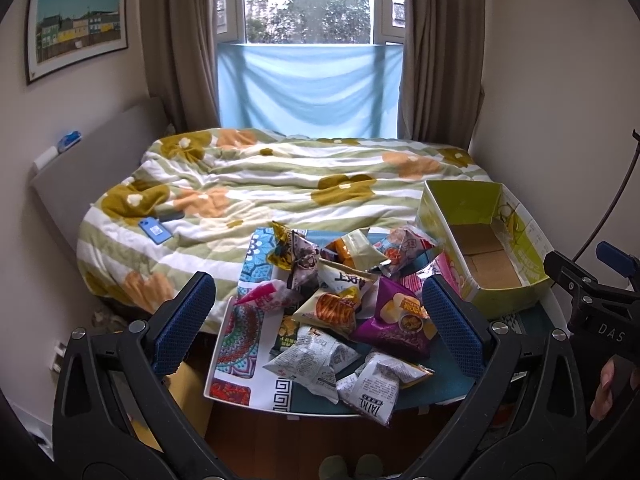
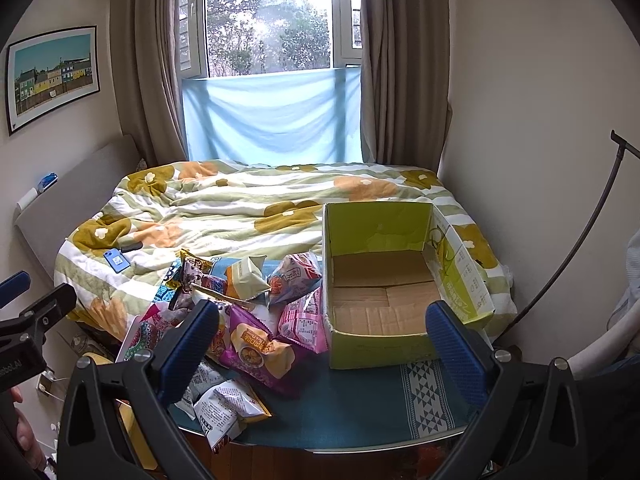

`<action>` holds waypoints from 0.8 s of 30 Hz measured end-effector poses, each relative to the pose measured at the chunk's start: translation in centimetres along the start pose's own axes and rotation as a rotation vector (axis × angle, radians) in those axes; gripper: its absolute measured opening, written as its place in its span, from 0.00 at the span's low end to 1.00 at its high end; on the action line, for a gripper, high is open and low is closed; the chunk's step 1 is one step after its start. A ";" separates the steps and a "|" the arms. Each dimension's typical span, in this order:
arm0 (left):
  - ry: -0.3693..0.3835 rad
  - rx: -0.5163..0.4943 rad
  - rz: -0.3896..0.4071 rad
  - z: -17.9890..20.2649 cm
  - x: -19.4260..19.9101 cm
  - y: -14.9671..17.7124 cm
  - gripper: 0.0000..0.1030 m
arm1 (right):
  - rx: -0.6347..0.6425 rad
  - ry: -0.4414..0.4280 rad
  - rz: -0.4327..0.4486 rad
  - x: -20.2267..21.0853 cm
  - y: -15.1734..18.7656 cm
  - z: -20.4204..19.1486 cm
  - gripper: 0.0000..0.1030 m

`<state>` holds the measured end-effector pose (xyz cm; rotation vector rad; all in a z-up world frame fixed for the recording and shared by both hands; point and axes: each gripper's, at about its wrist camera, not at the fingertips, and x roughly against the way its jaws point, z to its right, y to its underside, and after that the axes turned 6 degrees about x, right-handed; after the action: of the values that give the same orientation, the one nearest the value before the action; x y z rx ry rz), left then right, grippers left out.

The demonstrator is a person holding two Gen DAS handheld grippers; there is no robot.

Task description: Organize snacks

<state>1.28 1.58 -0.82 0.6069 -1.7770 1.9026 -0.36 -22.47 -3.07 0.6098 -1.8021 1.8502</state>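
Observation:
A heap of snack bags (image 1: 340, 300) lies on a small table with a patterned cloth (image 1: 236, 344); a purple chip bag (image 1: 396, 320) sits at its right. My left gripper (image 1: 320, 320) hovers open above the heap, holding nothing. To the right stands an empty green cardboard box (image 1: 484, 240). In the right wrist view the box (image 2: 384, 276) is straight ahead and the purple bag (image 2: 256, 348) and the pink bag (image 2: 304, 320) lie left of it. My right gripper (image 2: 324, 340) is open and empty, in front of the box's near wall.
A bed with a flowered duvet (image 1: 280, 184) lies behind the table, with a blue phone (image 1: 154, 230) on it. Walls close in on the right, and a curtained window (image 1: 312, 40) is at the back. A dark cable (image 2: 580, 240) arcs at the right.

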 end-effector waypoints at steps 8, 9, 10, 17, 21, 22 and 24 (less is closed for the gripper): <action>0.007 0.000 0.006 0.4 0.6 0.0 0.99 | -0.001 -0.002 0.008 0.2 -0.1 -0.1 1.00; 0.007 -0.001 0.008 0.6 0.8 0.0 0.99 | 0.000 -0.003 0.008 0.3 -0.1 0.0 1.00; 0.007 -0.003 0.010 0.7 0.8 0.0 0.99 | -0.001 -0.005 0.008 0.3 -0.1 0.0 1.00; -0.001 -0.007 0.008 1.0 1.4 -0.1 0.99 | -0.001 -0.004 0.009 0.3 -0.1 0.1 1.00; -0.007 -0.002 -0.023 0.2 1.9 -0.7 0.99 | -0.009 -0.019 -0.009 0.4 -0.2 0.2 1.00; -0.017 -0.001 -0.030 -0.2 1.9 -0.6 0.99 | -0.011 -0.027 -0.015 0.5 -0.2 0.4 1.00; -0.027 -0.005 -0.041 -1.0 1.5 -0.2 0.99 | -0.012 -0.053 -0.033 0.7 -0.2 0.6 1.00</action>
<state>0.19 2.60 0.21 0.6648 -1.7720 1.8701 -0.79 -23.08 -2.43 0.6868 -1.8245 1.8164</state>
